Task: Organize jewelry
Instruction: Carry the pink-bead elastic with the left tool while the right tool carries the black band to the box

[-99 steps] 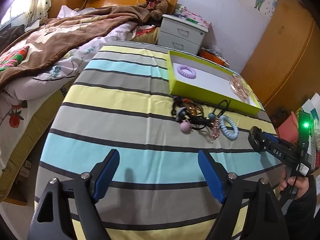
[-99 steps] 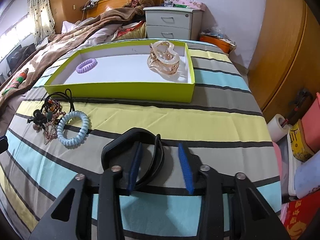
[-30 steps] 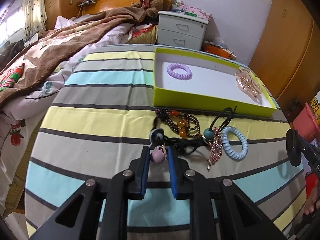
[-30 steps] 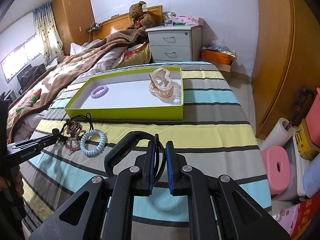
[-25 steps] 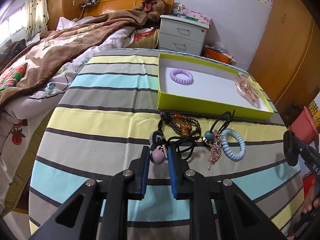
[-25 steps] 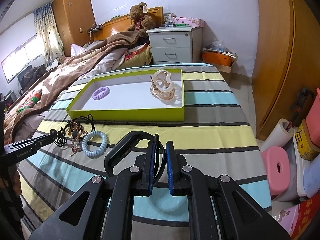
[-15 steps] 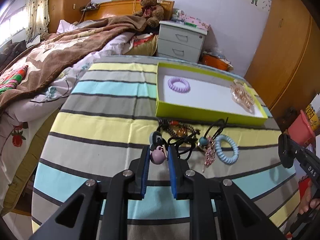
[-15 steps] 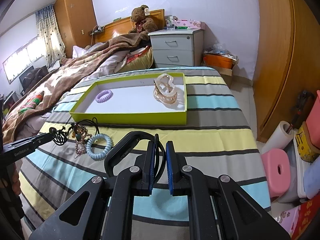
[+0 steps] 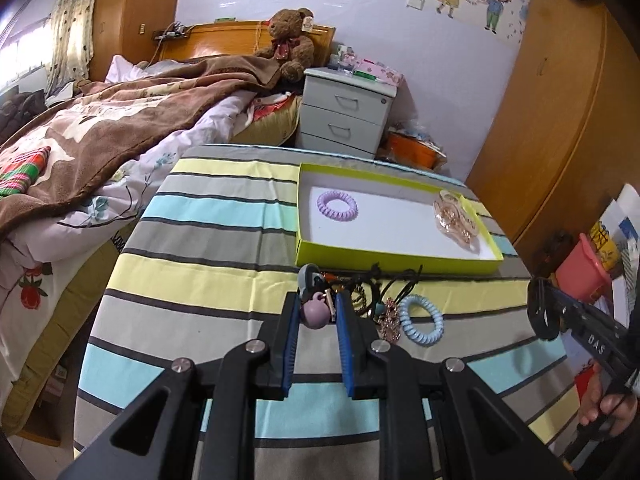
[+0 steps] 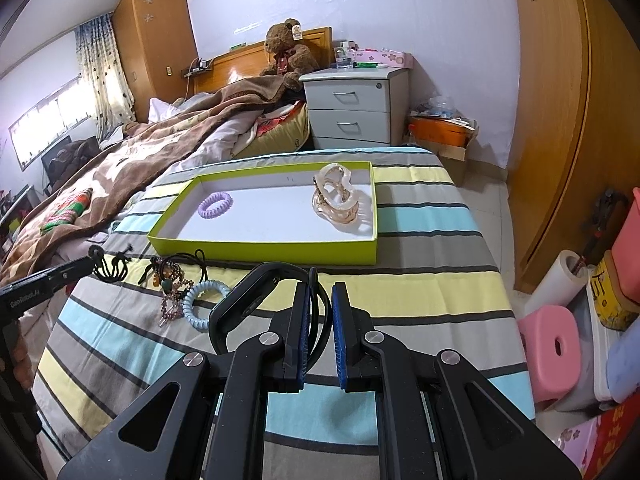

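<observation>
Left gripper (image 9: pixel 316 314) pinching pink bead hair tie (image 9: pixel 313 314), lifting it off striped cloth (image 9: pixel 200 272). Right gripper (image 10: pixel 320 310) clamping black headband (image 10: pixel 244 296). Green tray (image 9: pixel 396 258) lying dead ahead of both claws, long side facing them. Left claw looking nearer to tray's front wall; judging its drop comes first, forward over wall.

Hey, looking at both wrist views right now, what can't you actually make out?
- Left wrist view: how the tangled jewelry pile interlinks; the left gripper and its pink bead hair tie cover part of it.
- Right wrist view: most of the black headband, behind the right gripper.
- Both views: labels on the nightstand items, too small.
</observation>
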A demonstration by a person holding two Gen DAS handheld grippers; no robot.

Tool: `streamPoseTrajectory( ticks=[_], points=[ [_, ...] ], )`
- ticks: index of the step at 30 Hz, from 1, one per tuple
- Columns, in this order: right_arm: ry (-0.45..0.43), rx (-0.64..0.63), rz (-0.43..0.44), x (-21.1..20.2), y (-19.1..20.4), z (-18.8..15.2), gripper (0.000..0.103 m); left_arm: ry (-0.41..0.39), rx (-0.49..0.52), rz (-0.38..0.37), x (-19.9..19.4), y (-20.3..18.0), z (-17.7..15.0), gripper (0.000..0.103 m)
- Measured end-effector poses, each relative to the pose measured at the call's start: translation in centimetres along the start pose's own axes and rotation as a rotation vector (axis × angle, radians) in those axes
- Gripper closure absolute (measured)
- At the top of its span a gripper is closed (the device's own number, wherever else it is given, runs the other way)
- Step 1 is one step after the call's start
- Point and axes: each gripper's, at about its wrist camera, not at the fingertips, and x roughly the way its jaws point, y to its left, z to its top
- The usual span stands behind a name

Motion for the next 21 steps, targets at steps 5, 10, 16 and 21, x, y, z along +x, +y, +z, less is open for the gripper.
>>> streamPoseTrajectory(
  ticks=[5,10,16,21],
  points=[
    [0.008,-0.004,0.007,0.1,0.3,-0.1,0.092,0.117,-0.016,-0.023,2.4,0.6,-1.2,0.084],
    [0.008,-0.006,0.005,0.0,0.3,-0.2,0.092,0.171,-0.061,-0.046,3.6,1.7,-2.3,0.084],
    [0.011,0.000,0.003,0.4,0.3,-0.3,0.092,0.152,-0.052,0.002,2.6,2.4,-2.8,0.084],
    [0.002,-0.006,0.007,0.1,0.5,-0.2,0.092,0.111,-0.046,-0.013,1.5,2.2,-1.9,0.084]
  ],
)
